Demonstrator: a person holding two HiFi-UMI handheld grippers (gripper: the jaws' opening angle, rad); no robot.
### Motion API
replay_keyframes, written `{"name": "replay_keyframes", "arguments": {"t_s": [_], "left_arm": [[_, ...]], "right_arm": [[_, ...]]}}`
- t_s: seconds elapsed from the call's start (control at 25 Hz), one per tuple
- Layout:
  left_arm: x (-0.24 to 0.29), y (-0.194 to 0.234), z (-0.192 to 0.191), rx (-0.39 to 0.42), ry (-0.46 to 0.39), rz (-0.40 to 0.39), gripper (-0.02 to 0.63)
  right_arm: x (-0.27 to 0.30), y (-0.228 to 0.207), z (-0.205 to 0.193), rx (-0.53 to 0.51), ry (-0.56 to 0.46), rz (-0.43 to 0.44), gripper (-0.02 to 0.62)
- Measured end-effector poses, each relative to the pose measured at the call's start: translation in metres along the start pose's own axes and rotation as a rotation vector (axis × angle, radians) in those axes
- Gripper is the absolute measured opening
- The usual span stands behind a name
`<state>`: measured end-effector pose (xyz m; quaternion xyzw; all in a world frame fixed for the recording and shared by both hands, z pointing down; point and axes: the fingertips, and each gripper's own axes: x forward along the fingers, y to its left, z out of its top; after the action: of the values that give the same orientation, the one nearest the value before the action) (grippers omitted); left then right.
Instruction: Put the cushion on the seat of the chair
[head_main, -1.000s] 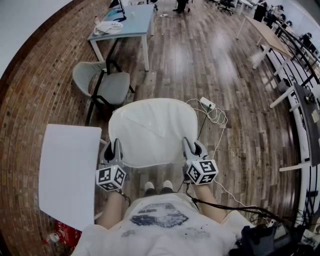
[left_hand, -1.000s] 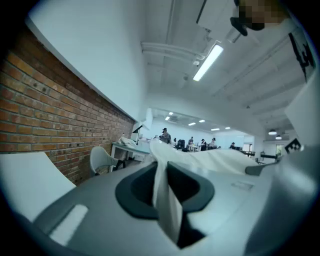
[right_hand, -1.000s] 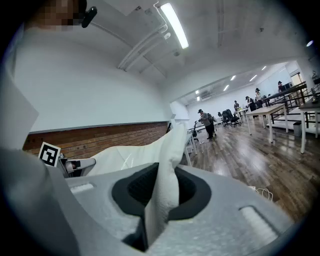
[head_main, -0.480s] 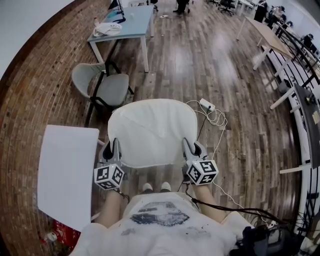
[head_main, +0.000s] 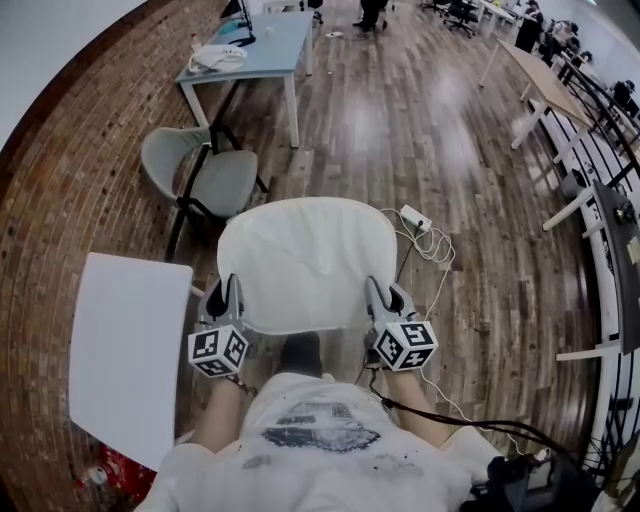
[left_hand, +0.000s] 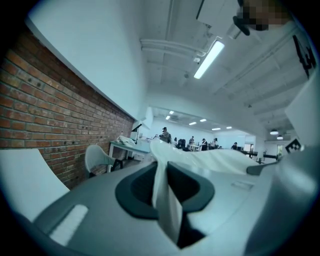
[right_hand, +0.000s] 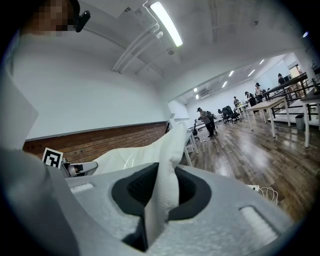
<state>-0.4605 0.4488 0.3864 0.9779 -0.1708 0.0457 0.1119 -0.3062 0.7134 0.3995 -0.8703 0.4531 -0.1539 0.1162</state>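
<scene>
I hold a white square cushion (head_main: 306, 260) flat in the air in front of me, over the wooden floor. My left gripper (head_main: 226, 303) is shut on the cushion's near left edge, and its white edge (left_hand: 162, 200) is pinched between the jaws. My right gripper (head_main: 385, 300) is shut on the near right edge, where the cushion (right_hand: 162, 190) folds between the jaws. A grey chair (head_main: 203, 172) with a black frame stands ahead on the left, its seat bare, and shows small in the left gripper view (left_hand: 100, 157).
A white table (head_main: 128, 350) is close at my left. A light blue table (head_main: 250, 45) with things on it stands behind the chair. A power strip with white cable (head_main: 420, 222) lies on the floor at right. Desks (head_main: 545, 85) and people stand farther off. A brick wall curves along the left.
Both grippers carried the cushion a little forward, toward the chair. My shoes, seen below the cushion before, are hidden now. The grip on both edges is the same.
</scene>
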Motion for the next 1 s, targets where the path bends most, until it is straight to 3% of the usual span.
{"name": "replay_keyframes", "arguments": {"t_s": [0.36, 0.68, 1.0], "left_arm": [[0.128, 0.059, -0.003, -0.029, 0.022, 0.030, 0.049], [0.283, 0.146, 0.036, -0.046, 0.039, 0.065, 0.049], [0.374, 0.221, 0.062, -0.062, 0.032, 0.127, 0.049]], "right_arm": [[0.145, -0.033, 0.008, -0.007, 0.058, 0.011, 0.048], [0.336, -0.047, 0.051, -0.016, 0.091, 0.041, 0.048], [0.471, -0.036, 0.075, -0.037, 0.140, 0.093, 0.048]]}}
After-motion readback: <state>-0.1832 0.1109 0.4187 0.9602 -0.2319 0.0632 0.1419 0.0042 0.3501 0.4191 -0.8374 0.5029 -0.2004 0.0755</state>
